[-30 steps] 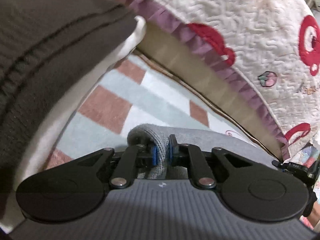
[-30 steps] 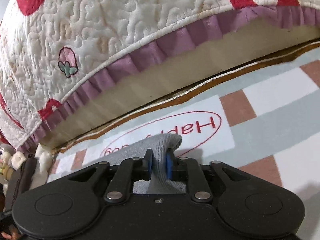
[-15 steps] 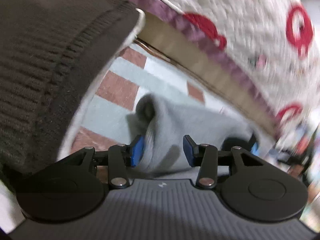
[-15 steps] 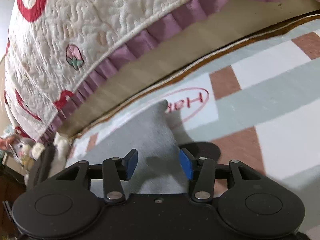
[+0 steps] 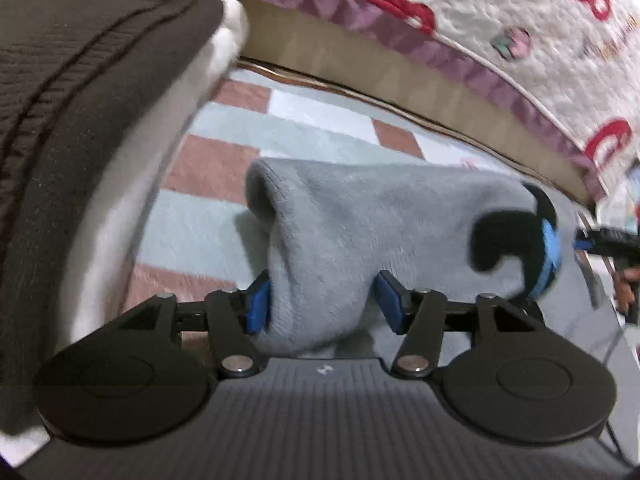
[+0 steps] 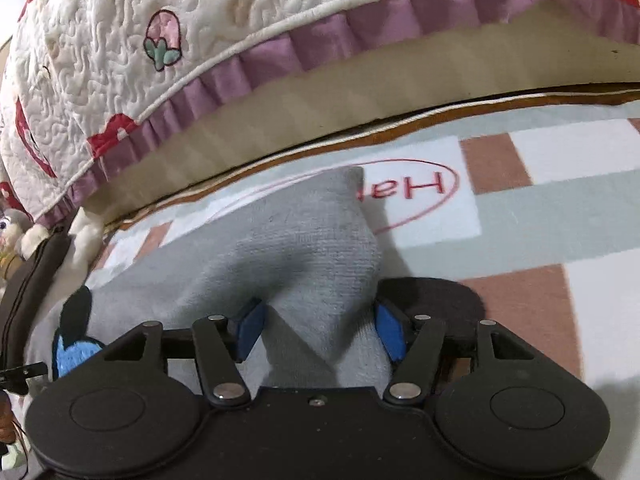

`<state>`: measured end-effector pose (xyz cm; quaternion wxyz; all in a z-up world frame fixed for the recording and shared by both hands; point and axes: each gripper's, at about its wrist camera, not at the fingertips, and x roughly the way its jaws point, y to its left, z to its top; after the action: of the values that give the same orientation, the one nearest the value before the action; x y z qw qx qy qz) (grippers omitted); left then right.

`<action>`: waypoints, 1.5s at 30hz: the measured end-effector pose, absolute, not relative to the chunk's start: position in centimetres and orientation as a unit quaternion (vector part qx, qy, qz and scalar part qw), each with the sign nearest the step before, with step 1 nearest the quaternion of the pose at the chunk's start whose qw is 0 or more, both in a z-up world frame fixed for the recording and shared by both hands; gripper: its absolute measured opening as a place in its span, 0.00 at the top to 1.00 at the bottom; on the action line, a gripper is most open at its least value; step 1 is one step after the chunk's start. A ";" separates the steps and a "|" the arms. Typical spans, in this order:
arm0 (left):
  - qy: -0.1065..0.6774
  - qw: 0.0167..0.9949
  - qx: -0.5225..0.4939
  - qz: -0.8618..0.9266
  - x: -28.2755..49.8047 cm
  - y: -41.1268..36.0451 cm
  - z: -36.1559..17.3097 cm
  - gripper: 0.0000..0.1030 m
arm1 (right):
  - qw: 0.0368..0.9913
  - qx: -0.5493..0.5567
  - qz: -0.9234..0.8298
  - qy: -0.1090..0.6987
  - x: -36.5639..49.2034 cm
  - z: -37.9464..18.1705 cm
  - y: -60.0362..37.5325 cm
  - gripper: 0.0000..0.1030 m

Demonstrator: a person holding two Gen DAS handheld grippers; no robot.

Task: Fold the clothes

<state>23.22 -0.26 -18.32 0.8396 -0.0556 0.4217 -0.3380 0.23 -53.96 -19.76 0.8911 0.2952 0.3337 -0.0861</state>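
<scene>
Grey garment [image 5: 360, 216], left jaws opening, checked blanket [image 6: 560, 216]

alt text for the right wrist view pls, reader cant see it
The right gripper, jaws apart, straddles a raised fold of a grey garment lying on a checked mat. Behind the mat runs a quilted cover with a purple frill.

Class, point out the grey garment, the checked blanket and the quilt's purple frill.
grey garment [image 5: 360, 216], left wrist view, its raised fold.
checked blanket [image 6: 520, 216], right wrist view, a pale stripe.
purple frill [image 6: 280, 56], right wrist view, the quilt's edge.
</scene>
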 end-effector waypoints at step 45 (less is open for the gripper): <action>0.393 0.764 -0.382 -0.340 13.7 10.9 -12.3 0.97 | 0.868 0.436 0.064 0.228 -12.7 -10.5 -50.0 0.87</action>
<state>13.69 10.86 -12.27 0.7642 -0.3820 0.3934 -0.3395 -12.75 -49.97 -10.48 0.8682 0.4364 0.2275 0.0635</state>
